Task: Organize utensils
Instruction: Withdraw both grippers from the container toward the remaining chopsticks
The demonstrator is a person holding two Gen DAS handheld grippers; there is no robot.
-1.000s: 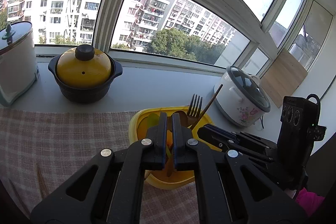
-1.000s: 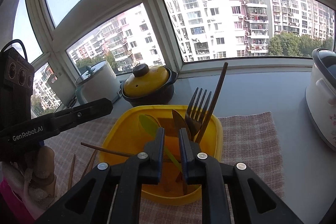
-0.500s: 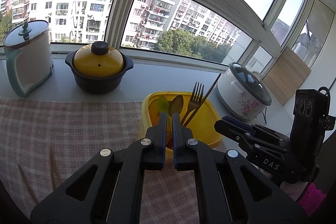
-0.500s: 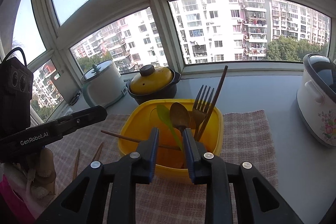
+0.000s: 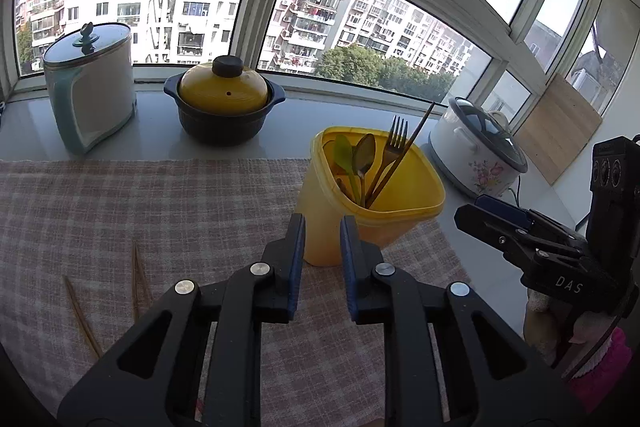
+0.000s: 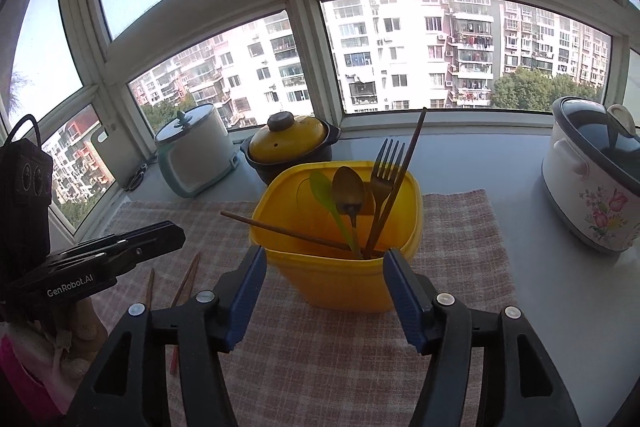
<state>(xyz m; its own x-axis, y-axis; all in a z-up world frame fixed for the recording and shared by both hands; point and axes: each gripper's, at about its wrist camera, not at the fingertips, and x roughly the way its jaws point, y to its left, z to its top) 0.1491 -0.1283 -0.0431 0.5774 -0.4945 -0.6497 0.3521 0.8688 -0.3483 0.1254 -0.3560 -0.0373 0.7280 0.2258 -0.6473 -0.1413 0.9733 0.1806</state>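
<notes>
Two claws hang just short of a yellow container [image 6: 340, 267] standing upright on a checked cloth [image 5: 140, 203] spread over the desk [image 6: 560, 287]. The right claw [image 6: 324, 291] has just been opening and now gapes wide, its blue pads either side of the container's near wall without touching it; nothing is held. The left claw [image 5: 322, 263] has also just been opening, to a narrow gap only, and it too is empty, with the container just beyond its tips. Inside the container stand a fork [image 6: 382, 183], a brass-coloured spoon [image 6: 350, 195], a green spoon [image 6: 324, 193] and a dark chopstick [image 6: 400, 187] leaning up past the rim; a second chopstick [image 6: 280, 229] lies across the rim, its end jutting out to the left. Left of the container, a few loose chopsticks [image 5: 136, 279] lie on the cloth, though how many is hard to tell from the fisheye edge. Behind the container, along the window, sit a dark pot with a yellow lid [image 5: 224, 103] and a white-and-teal cooker [image 5: 90, 91]; to its right is a floral rice cooker [image 6: 588, 187].
</notes>
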